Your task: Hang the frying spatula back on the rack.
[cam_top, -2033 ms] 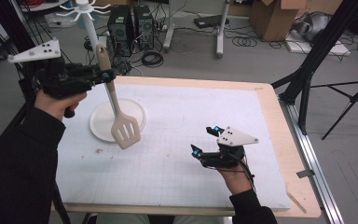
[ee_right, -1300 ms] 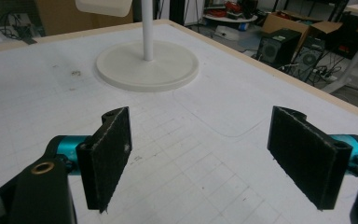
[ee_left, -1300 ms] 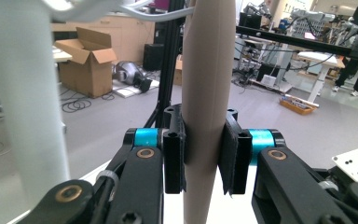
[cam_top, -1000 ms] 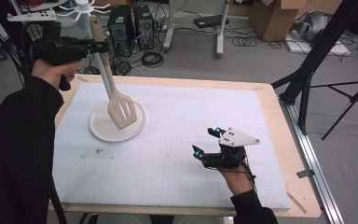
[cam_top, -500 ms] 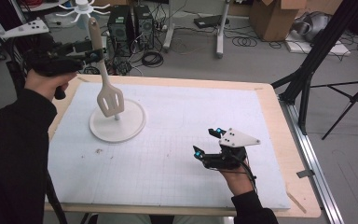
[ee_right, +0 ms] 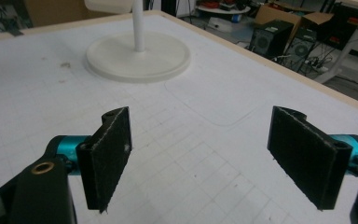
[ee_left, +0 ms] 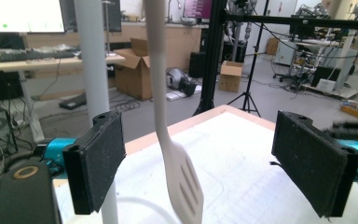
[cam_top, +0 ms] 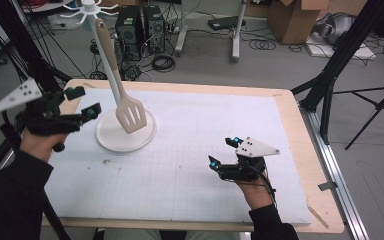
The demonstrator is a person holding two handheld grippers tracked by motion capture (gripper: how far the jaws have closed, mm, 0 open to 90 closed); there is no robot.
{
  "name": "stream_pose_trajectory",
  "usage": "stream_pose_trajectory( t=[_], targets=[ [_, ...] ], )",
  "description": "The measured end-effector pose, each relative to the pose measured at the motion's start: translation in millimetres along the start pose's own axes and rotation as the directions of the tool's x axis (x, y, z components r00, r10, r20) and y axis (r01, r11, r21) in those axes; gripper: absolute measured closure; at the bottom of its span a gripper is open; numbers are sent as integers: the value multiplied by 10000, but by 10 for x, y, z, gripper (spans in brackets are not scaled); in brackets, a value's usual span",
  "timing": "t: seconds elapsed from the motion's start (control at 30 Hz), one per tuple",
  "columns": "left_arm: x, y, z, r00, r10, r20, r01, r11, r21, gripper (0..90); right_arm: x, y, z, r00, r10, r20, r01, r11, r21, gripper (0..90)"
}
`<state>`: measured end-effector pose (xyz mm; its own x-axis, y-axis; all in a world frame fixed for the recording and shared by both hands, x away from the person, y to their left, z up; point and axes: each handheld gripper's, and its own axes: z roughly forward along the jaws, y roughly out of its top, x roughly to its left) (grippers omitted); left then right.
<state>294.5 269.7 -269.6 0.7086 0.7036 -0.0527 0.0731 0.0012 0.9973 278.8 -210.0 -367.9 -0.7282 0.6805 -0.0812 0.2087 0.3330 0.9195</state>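
Observation:
A cream slotted spatula (cam_top: 131, 115) hangs at a tilt from the hooked top of a white stand (cam_top: 87, 7), its blade over the stand's round base (cam_top: 145, 137). My left gripper (cam_top: 84, 101) is open, left of the spatula and apart from it. In the left gripper view the spatula (ee_left: 184, 186) dangles between and beyond the wide-apart jaws of that gripper (ee_left: 209, 168), beside the stand's pole (ee_left: 92, 60). My right gripper (cam_top: 224, 151) rests open on the white mat at the front right. Nothing lies between the jaws of the right gripper (ee_right: 214, 158), and the base (ee_right: 137, 58) is ahead of them.
A white gridded mat (cam_top: 195, 150) covers the wooden table (cam_top: 310, 165). Black tripod legs (cam_top: 330, 90) stand off the table's right edge. Computer towers (cam_top: 140, 25), cables and cardboard boxes (cam_top: 292, 20) sit on the floor beyond the far edge.
My left gripper carried the spatula up to the stand's top, let it go and drew back down to the left. The spatula now hangs free. The right gripper stayed still.

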Motion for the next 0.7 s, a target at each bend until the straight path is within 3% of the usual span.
stream_pose_trajectory(
  t=[0.07,0.23,0.3,0.57,0.7],
  targets=[
    [-76,-180,-89,9999,-109,-52,108,9998,-165,175,10,-11,2,9999,-116,55,115,9998,138,205],
    [-245,-573,-234,10000,-52,29,52,10000,-53,176,24,-100,-38,9969,-775,107,766,9948,679,192],
    [-317,-732,-269,10000,-22,50,22,10000,-28,177,9,-163,-75,9967,-782,202,767,9947,682,186],
    [-437,-1201,-217,10000,-20,-72,25,9972,748,179,-80,-335,-166,9994,-91,337,80,9994,349,170],
    [-452,-1389,-177,9995,25,-317,1,9966,820,187,-96,-367,-224,9989,84,464,-88,9999,76,170]
  ],
)
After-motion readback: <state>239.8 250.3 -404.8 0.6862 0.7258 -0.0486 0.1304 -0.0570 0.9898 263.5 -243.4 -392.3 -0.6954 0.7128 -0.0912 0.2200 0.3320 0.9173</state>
